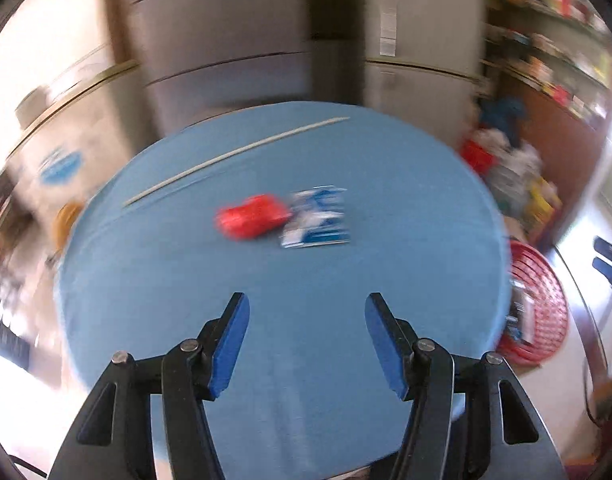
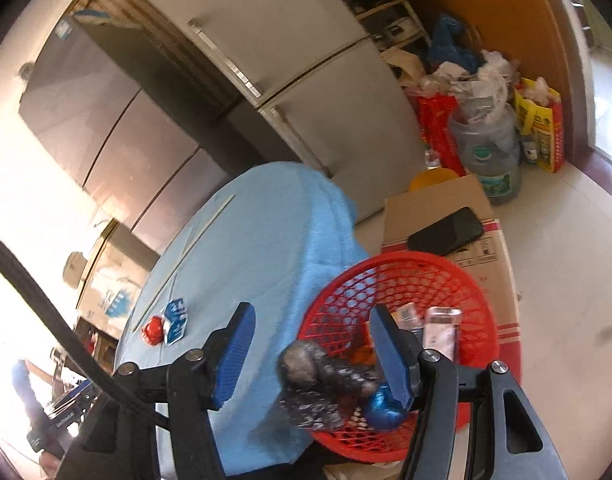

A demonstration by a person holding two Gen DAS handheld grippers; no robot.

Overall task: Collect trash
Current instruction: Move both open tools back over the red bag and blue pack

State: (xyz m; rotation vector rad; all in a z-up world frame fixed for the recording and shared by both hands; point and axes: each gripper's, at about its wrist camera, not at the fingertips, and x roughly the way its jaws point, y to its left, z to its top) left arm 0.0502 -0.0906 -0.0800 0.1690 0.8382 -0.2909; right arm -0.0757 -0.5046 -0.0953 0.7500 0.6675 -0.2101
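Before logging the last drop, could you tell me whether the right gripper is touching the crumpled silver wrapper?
Apart: the right wrist view shows the right gripper open, the crumpled silver wrapper below its pads at the red basket's rim.

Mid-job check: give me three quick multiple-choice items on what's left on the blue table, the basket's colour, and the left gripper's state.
1. Where is the red crumpled wrapper?
A. In the basket
B. On the blue tablecloth, beside the blue-and-white packet
C. On the floor

2. What colour is the mesh basket?
A. Red
B. Green
C. White

3. What state is the left gripper in?
A. Shut on the packet
B. Shut on nothing
C. Open, with nothing between its pads

Answers: 1 B, the wrapper lies on the cloth against the packet. 2 A, its mesh and rim are red in both views. 3 C, only bare cloth shows between the blue pads.
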